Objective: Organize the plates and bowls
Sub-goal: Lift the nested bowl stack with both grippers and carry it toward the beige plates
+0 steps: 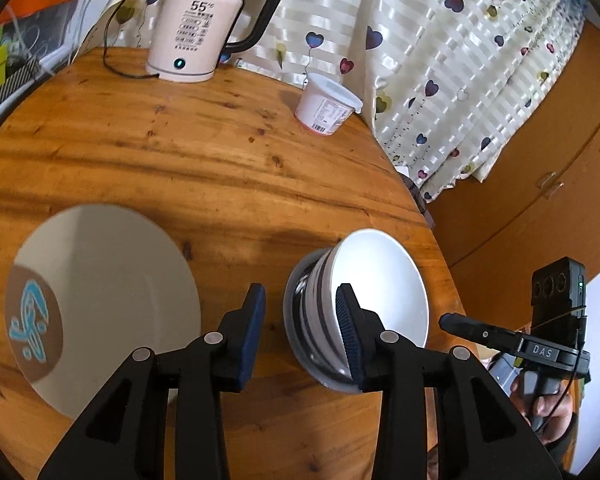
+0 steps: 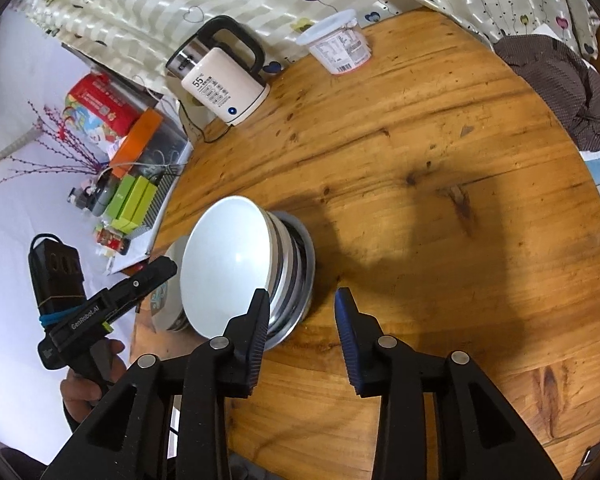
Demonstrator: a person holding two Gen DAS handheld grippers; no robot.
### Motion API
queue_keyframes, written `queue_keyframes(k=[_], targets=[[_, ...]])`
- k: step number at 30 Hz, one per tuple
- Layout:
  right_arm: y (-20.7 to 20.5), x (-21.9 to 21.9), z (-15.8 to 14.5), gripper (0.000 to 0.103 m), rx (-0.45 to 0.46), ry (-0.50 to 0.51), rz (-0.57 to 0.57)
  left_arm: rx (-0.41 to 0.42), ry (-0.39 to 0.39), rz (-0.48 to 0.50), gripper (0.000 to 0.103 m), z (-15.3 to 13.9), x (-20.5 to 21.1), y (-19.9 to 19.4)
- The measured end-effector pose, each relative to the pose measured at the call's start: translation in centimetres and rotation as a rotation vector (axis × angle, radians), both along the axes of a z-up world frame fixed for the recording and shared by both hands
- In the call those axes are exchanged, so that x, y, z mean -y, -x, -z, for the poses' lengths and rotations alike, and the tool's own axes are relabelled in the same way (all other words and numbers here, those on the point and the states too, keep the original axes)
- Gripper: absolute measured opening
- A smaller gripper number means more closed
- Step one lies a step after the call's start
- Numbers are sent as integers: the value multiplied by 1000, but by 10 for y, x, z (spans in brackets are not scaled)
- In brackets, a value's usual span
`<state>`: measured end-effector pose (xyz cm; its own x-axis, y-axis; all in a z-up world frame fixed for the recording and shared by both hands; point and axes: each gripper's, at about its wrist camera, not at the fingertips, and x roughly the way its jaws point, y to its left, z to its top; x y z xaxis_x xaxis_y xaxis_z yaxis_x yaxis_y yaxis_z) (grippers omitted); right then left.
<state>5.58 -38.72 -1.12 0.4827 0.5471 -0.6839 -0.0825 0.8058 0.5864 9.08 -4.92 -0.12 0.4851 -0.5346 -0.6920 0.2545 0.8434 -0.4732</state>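
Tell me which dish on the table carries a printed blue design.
The flat white plate left of the left gripper: a brown circle with a blue motif shows on it. The stacked white bowls beside it are plain white inside, with only dark bands on their outsides.

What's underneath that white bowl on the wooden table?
The white bowl sits on top of a stack of bowls: several rims show below it, the lowest looking like metal. How many there are, and whether anything lies inside them, is covered.
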Motion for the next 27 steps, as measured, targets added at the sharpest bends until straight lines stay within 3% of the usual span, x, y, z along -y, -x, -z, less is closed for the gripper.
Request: queue_keyframes(k=[16,19,27], targets=[[7,13,22,32,-26,-90,24,-61,106,-26,38,29,-12,15],[7,11,24,18,-27,-94,19,-77,120,-16,38,34,-10,16],[3,8,29,17,-36,-131,11,-104,132,-28,38,41,-11,11]])
